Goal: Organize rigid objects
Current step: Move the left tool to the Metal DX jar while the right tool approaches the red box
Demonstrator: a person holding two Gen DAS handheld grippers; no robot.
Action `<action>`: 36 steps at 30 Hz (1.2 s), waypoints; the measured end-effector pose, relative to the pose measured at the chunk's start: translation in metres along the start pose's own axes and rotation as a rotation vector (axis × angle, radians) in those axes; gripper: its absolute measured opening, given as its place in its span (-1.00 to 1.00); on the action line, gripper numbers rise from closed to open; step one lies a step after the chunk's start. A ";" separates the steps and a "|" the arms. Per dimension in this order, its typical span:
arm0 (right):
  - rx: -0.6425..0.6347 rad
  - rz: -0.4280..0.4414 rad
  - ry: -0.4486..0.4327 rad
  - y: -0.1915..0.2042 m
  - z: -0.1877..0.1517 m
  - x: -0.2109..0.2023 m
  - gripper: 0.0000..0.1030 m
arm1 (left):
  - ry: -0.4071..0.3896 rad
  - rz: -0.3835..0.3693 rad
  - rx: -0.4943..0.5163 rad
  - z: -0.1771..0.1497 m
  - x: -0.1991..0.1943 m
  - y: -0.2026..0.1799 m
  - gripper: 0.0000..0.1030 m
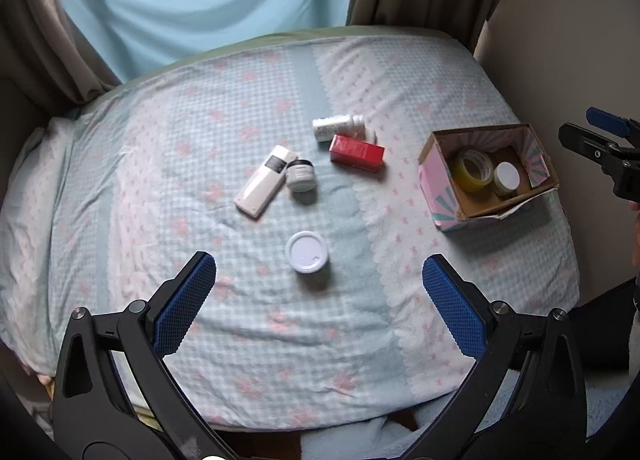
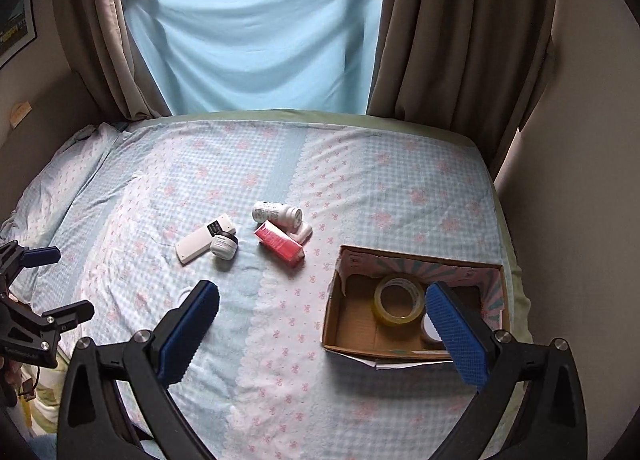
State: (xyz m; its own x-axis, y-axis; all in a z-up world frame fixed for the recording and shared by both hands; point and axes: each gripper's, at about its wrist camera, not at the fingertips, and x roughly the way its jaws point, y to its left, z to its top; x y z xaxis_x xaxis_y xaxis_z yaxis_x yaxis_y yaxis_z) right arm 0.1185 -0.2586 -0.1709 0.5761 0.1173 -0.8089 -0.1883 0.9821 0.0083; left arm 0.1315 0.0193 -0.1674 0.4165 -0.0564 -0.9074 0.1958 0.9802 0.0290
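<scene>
On the bed lie a white round jar (image 1: 307, 252), a white remote (image 1: 265, 181) with a small dark-lidded jar (image 1: 301, 176) touching it, a white pill bottle (image 1: 338, 128) on its side, and a red box (image 1: 357, 153). A cardboard box (image 1: 440, 188) holds a yellow tape roll (image 1: 473, 170) and a white-lidded roll (image 1: 507, 177). My left gripper (image 1: 319, 266) is open just above and short of the white jar. My right gripper (image 2: 322, 292) hangs open over the cardboard box's (image 2: 332, 324) near left edge; the tape roll (image 2: 398, 298) shows inside. Nothing is held.
The bed (image 1: 120, 200) has a checked blue and pink sheet. Brown curtains (image 2: 452, 40) and a light blue cloth (image 2: 256, 36) hang behind it. A wall runs close along the right side. The remote (image 2: 204, 238), red box (image 2: 280, 243) and pill bottle (image 2: 276, 213) cluster mid-bed.
</scene>
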 end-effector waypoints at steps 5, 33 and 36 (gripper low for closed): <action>0.037 0.000 0.013 0.046 0.008 0.013 1.00 | 0.005 -0.017 0.010 -0.006 0.006 0.059 0.99; -0.257 0.037 0.184 0.089 0.060 0.239 0.92 | 0.122 -0.250 -0.322 0.064 0.253 0.111 0.99; -0.354 0.042 0.217 0.085 0.052 0.273 0.75 | 0.118 -0.254 -0.379 0.067 0.289 0.097 0.98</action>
State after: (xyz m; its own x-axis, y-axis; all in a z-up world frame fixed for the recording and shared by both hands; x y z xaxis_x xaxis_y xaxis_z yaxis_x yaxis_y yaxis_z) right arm 0.3016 -0.1351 -0.3604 0.3883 0.0857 -0.9176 -0.4921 0.8611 -0.1278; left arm 0.3306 0.0854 -0.3985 0.2891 -0.3031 -0.9081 -0.0689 0.9395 -0.3355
